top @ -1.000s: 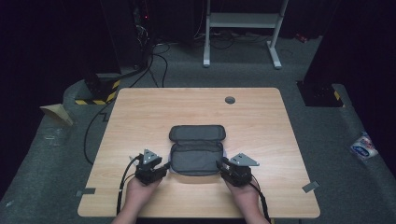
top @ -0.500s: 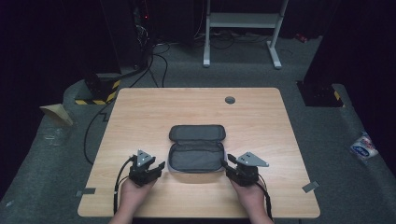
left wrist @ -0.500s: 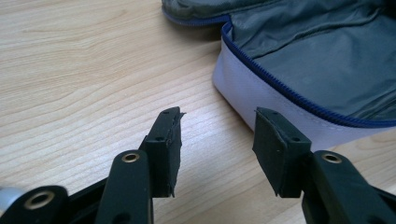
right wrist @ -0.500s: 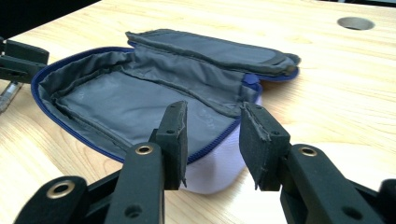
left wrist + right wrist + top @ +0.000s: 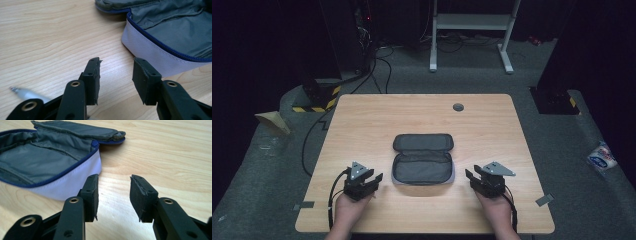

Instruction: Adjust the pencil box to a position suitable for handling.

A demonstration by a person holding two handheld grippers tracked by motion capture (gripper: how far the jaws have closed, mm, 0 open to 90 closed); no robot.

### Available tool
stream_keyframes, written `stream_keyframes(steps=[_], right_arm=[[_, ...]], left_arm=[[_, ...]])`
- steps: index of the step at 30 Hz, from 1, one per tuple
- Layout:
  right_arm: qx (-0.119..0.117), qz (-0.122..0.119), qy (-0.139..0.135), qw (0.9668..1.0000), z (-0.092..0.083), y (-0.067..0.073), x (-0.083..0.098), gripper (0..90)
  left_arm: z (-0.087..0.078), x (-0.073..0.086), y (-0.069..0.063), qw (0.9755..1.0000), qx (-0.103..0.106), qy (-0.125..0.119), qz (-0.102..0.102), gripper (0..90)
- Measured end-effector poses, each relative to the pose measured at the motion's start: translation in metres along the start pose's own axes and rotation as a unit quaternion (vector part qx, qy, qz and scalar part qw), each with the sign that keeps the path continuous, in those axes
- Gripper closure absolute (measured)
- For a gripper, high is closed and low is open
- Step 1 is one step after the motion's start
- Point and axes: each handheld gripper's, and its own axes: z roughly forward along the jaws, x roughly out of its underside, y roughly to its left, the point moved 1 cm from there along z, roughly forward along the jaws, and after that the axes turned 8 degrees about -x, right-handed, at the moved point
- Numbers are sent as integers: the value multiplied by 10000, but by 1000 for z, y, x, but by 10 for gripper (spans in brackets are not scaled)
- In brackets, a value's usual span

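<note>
An open pouch (image 5: 423, 167), grey inside with a pale outer wall and a blue zip, lies at the table's middle front, its lid (image 5: 423, 142) folded back. My left gripper (image 5: 375, 177) rests a short way off the pouch's left end, apart from it. Its jaws have just been closing and stand open, with only bare wood between them (image 5: 117, 62); the pouch (image 5: 175, 32) is ahead on the right. My right gripper (image 5: 468, 175) sits off the pouch's right end. Its jaws have just been opening and hold nothing (image 5: 113, 178), with the pouch (image 5: 50, 160) ahead on the left.
The wooden table (image 5: 362, 120) has a round cable hole (image 5: 458, 107) near its far edge. A blurred white thing (image 5: 25, 94) lies on the wood beside my left jaws. A metal frame (image 5: 472, 22) stands behind the table, and a white packet (image 5: 601, 156) lies on the floor at right.
Both grippers have drawn away from the pouch's ends, the left one to the left and the right one farther to the right. The pouch lies as before.
</note>
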Motion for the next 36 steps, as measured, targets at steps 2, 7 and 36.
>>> stream_keyframes(steps=[2,7,36], right_arm=[[0,1,-8,10000,-4,-1,3,576],[74,-29,4,10000,-13,-4,13,569],[104,-211,628,9978,1,-7,29,494]], left_arm=[[-2,1,3,10000,30,13,-24,592],[-5,3,7,10000,66,23,-63,638],[-24,43,54,9950,-757,650,-66,780]])
